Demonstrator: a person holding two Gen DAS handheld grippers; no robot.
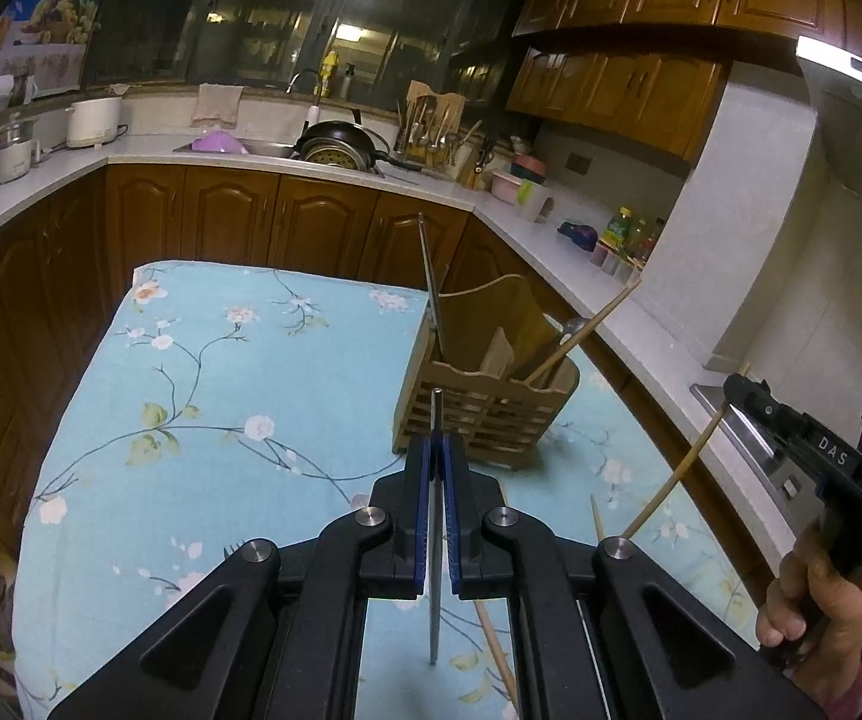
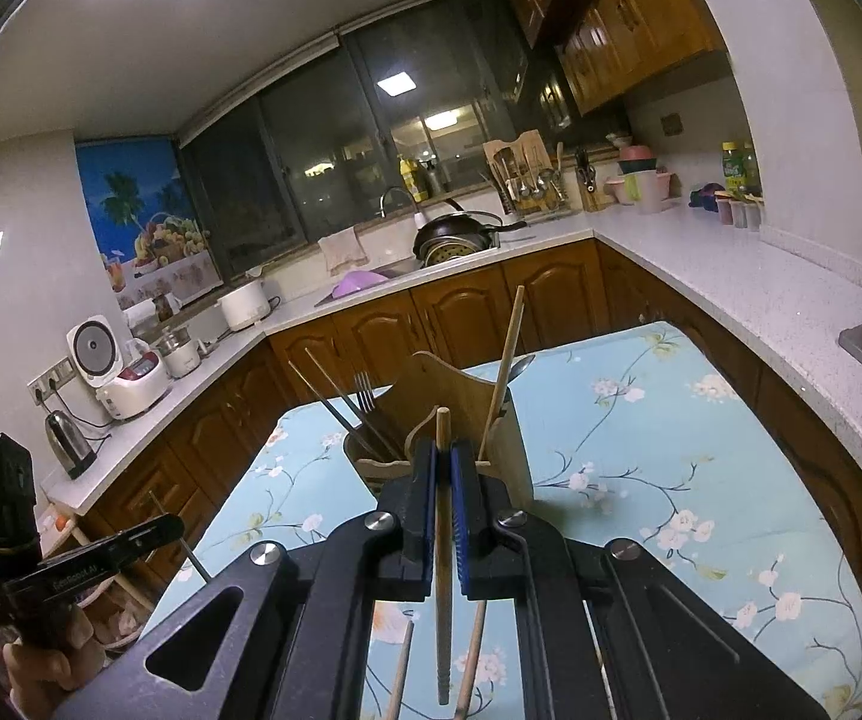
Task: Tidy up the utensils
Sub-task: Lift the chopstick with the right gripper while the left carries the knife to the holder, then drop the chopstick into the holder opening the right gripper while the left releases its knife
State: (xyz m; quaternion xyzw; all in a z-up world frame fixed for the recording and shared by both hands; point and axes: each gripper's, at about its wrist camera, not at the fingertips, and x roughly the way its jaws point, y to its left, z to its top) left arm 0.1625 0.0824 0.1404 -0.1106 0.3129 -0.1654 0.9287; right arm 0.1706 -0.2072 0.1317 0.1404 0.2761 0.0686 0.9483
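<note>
1. Left gripper (image 1: 438,450) fingers are clenched on a metal chopstick (image 1: 434,540), held upright, likely for dropping in.
2. Right gripper (image 2: 444,462) fingers clamp a wooden chopstick (image 2: 443,540).
3. Wooden utensil holder (image 1: 490,402) stands at twelve o'clock on the floral-clothed worktop (image 1: 203,420); loose wooden chopsticks (image 2: 471,654) lie at six o'clock.

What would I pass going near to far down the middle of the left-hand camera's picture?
left gripper shut on a metal chopstick → wooden utensil holder → brown cabinet doors → sink with a black pan → dark window.
</note>
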